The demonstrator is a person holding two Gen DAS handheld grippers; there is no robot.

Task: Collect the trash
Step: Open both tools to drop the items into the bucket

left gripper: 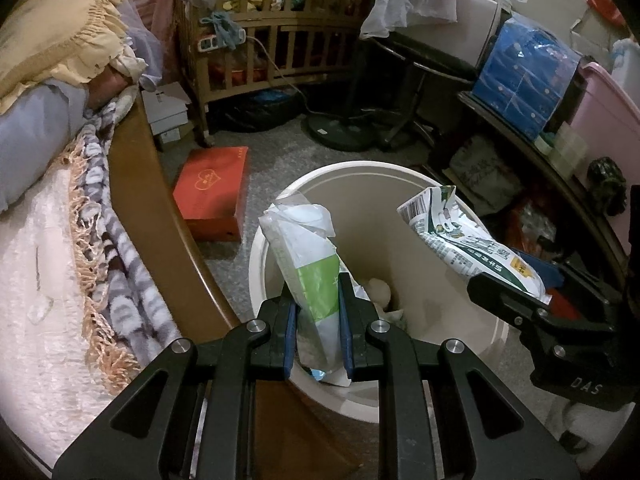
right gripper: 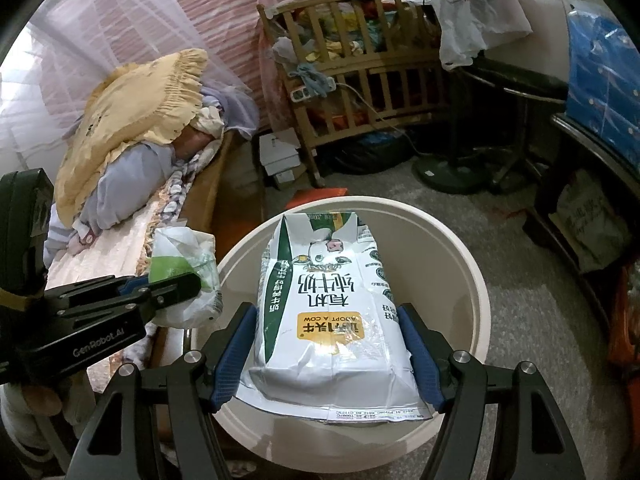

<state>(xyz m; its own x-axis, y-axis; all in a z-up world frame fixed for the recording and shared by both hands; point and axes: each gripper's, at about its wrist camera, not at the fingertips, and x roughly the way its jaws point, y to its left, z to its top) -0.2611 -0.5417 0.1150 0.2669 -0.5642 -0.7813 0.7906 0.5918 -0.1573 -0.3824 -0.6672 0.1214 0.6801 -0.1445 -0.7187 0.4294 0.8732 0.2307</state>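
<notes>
A cream round trash bin (left gripper: 492,332) stands on the floor beside the bed; it also shows in the right wrist view (right gripper: 476,280). Some crumpled trash (left gripper: 380,290) lies at its bottom. My left gripper (left gripper: 318,304) is shut on a green and white plastic wrapper (left gripper: 308,256), held over the bin's left rim; the wrapper also shows in the right wrist view (right gripper: 184,268). My right gripper (right gripper: 330,332) is shut on a flattened white and green milk carton (right gripper: 328,312), held above the bin's opening. The carton shows at the right in the left wrist view (left gripper: 468,240).
A bed with a wooden side rail (left gripper: 152,200) runs along the left. A red box (left gripper: 212,196) lies on the grey carpet behind the bin. A wooden crib (left gripper: 280,40), a fan base (left gripper: 340,132) and cluttered shelves (left gripper: 520,168) stand behind and right.
</notes>
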